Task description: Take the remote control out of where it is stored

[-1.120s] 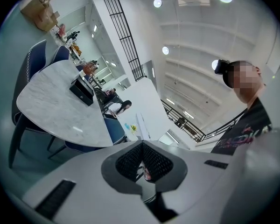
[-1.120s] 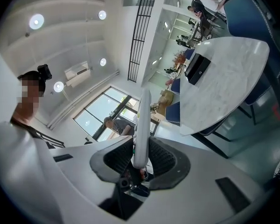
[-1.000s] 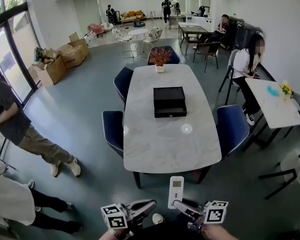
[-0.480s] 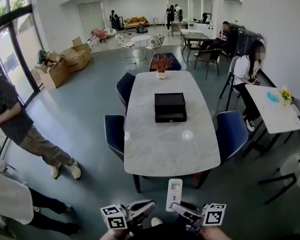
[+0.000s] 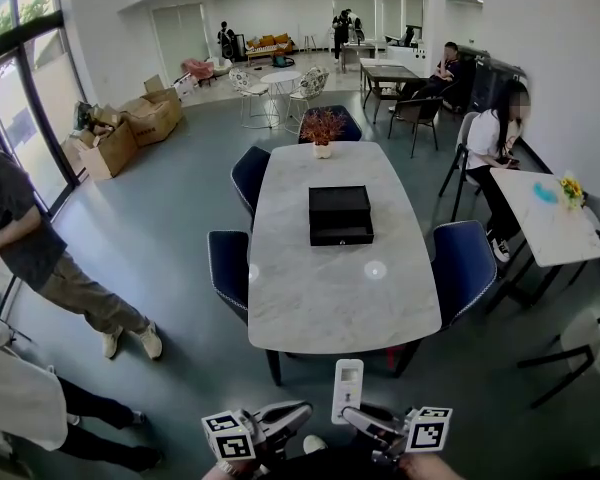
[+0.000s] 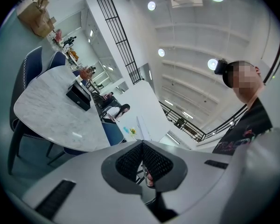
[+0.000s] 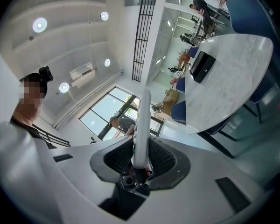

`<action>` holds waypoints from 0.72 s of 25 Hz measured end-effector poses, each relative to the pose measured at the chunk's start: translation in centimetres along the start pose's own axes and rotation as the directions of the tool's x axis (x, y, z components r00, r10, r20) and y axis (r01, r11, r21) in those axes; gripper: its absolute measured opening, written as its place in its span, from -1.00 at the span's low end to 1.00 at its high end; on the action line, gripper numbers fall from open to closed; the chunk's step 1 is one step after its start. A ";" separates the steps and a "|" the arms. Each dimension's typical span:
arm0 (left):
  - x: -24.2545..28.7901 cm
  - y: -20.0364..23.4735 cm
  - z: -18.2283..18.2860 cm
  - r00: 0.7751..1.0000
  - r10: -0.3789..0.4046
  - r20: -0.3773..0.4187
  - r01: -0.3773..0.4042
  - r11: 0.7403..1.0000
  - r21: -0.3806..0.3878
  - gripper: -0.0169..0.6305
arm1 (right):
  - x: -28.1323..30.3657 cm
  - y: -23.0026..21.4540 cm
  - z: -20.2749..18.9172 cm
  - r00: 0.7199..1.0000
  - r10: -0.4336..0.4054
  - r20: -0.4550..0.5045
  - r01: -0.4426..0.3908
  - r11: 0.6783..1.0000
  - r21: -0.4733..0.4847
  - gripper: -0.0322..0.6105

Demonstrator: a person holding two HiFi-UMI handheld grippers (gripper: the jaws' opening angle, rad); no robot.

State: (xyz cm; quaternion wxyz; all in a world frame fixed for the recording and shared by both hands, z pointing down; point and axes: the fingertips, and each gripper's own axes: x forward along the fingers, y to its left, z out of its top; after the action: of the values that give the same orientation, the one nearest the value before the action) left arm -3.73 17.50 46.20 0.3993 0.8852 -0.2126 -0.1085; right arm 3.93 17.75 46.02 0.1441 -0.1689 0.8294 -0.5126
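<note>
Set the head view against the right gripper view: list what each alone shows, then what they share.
Head view only: the left tool and the slim white remote control's display face. Right gripper view only: a close look at the right tool's jaws shut on the remote's lower end, and the wearer's black head camera. Both: the remote, white marble table, black rectangular box.

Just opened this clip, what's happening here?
A person stands short of the marble table with a gripper in each hand. The right gripper is clamped on a white remote control, held upright. The left gripper is shut and empty. A black box sits on the table, so the remote looks already taken out.
</note>
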 end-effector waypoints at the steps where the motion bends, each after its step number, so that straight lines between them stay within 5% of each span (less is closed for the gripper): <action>1: 0.0 0.1 0.0 1.000 0.000 0.001 0.000 1.000 0.000 -0.93 | 0.0 0.0 0.1 1.000 -0.006 -0.003 0.006 1.000 -0.011 -0.56; 18: 0.3 0.6 0.1 1.000 0.006 0.003 -0.006 1.000 -0.001 -0.93 | 0.2 -0.6 0.3 1.000 0.002 0.001 -0.002 1.000 0.015 -0.56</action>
State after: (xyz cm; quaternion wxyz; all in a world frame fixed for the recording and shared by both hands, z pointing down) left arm -3.65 16.98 46.57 0.3998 0.8841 -0.2160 -0.1087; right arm 4.01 17.17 46.37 0.1461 -0.1674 0.8256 -0.5187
